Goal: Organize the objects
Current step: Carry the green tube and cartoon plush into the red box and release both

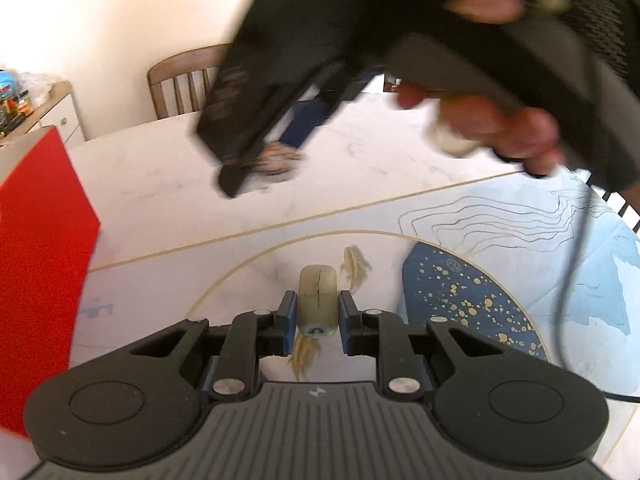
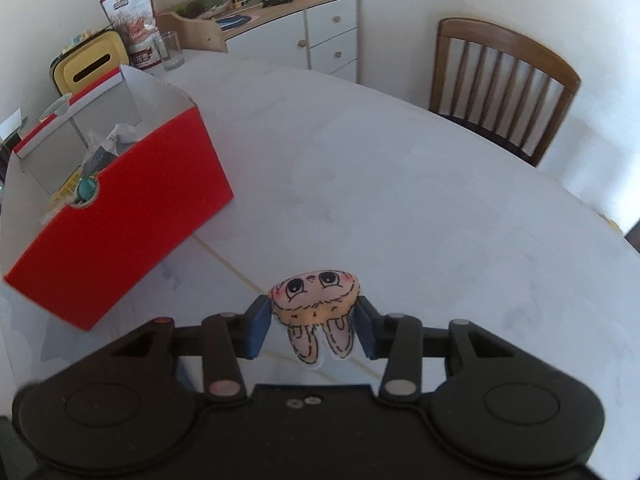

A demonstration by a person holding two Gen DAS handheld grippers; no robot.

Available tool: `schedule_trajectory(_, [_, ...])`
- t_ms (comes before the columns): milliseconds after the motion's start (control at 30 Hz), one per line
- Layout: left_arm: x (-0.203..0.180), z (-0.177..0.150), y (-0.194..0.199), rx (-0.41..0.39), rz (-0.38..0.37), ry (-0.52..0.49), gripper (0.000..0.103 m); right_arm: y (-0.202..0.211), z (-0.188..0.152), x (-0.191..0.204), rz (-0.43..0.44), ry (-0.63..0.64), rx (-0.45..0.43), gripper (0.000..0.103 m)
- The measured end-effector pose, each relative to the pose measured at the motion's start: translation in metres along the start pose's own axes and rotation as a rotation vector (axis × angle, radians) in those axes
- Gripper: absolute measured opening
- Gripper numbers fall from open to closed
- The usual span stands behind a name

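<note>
In the left wrist view my left gripper (image 1: pixel 318 314) is shut on a pale, cracked cylinder charm (image 1: pixel 318 292) with straw-coloured tassels, low over the patterned table mat (image 1: pixel 460 304). My right gripper (image 2: pixel 314 322) is shut on a small plush bunny face toy (image 2: pixel 316 296), whose ears hang down between the blue pads. The left wrist view also shows that right gripper (image 1: pixel 256 164), blurred and raised above the table in a person's hand (image 1: pixel 500 128), with the toy (image 1: pixel 280 160) at its tips. An open red box (image 2: pixel 120 220) holding several items stands to the left.
The red box (image 1: pixel 40 260) stands close on the left in the left wrist view. A wooden chair (image 2: pixel 504 80) stands at the white table's (image 2: pixel 400 200) far right edge. A drinking glass (image 2: pixel 170 52), a snack packet and a yellow container stand behind the box. A cluttered sideboard (image 2: pixel 312 36) lines the wall.
</note>
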State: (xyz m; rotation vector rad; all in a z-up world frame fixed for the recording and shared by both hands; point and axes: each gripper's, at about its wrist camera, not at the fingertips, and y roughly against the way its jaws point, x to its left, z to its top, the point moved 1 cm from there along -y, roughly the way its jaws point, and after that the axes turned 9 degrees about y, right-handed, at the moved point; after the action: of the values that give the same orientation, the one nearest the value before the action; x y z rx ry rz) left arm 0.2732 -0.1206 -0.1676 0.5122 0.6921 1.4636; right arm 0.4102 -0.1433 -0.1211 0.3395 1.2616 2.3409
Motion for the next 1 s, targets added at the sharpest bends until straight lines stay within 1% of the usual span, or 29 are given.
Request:
schedule_trajectory(100, [0.007, 0.007, 0.008, -0.006, 0.01, 0.011, 0.02, 0.018, -0.01, 0.001, -0.015, -0.016, -0.011, 0.043])
schedule_trajectory(133, [0.004, 0.004, 0.006, -0.009, 0.013, 0.014, 0.02, 0.024, -0.013, 0.001, -0.02, -0.025, -0.016, 0.043])
schedule_trajectory(233, [0.005, 0.005, 0.016, -0.021, 0.03, 0.019, 0.02, 0.041, -0.024, 0.002, -0.041, -0.056, -0.024, 0.043])
schedule_trajectory(367, [0.012, 0.008, 0.033, -0.037, 0.039, 0.037, 0.02, 0.06, -0.039, 0.011, -0.058, -0.076, -0.029, 0.043])
schedule_trajectory(467, [0.019, 0.011, 0.052, -0.052, 0.046, 0.052, 0.02, 0.071, -0.043, 0.021, -0.065, -0.08, -0.032, 0.043])
schedule_trajectory(667, [0.035, 0.02, 0.089, -0.093, 0.064, 0.077, 0.02, 0.094, -0.039, 0.048, -0.064, -0.076, -0.048, 0.043])
schedule_trajectory(1000, [0.072, 0.034, 0.141, -0.159, 0.089, 0.115, 0.021, 0.131, -0.016, 0.095, -0.07, -0.032, -0.093, 0.043])
